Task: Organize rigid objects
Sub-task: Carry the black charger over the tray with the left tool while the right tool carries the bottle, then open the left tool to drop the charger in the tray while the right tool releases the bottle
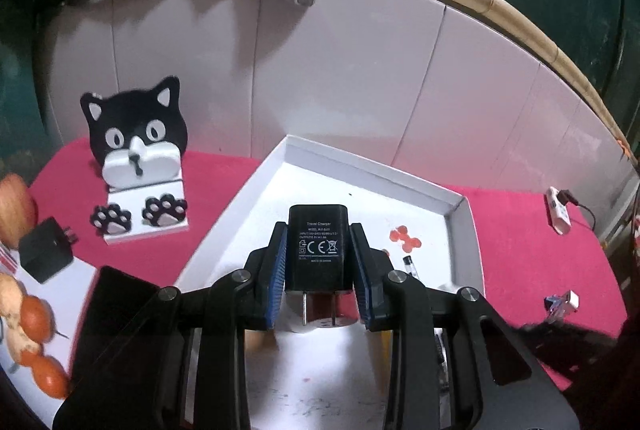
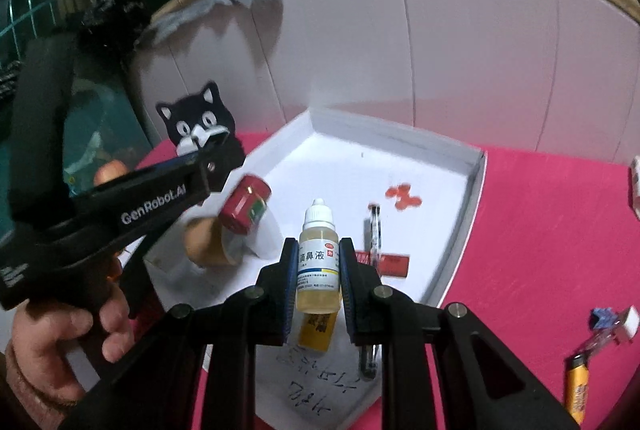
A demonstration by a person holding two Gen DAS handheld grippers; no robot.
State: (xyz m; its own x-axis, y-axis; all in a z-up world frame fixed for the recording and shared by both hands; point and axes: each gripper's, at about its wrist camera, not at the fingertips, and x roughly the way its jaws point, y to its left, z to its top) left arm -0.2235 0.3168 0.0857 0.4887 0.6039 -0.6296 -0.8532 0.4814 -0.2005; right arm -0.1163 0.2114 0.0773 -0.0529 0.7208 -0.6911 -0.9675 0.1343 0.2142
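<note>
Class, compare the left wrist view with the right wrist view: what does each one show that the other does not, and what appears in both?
Only the left wrist view shows the left gripper clamping a black travel charger, a second black charger on the red cloth, and the skewered food at the left edge.

Only the right wrist view shows the right gripper clamping a nasal drops bottle, a red canister, a yellow lighter and the person's hand.

Both show the white tray, the cat-shaped stand and the red bone-shaped piece.
</note>
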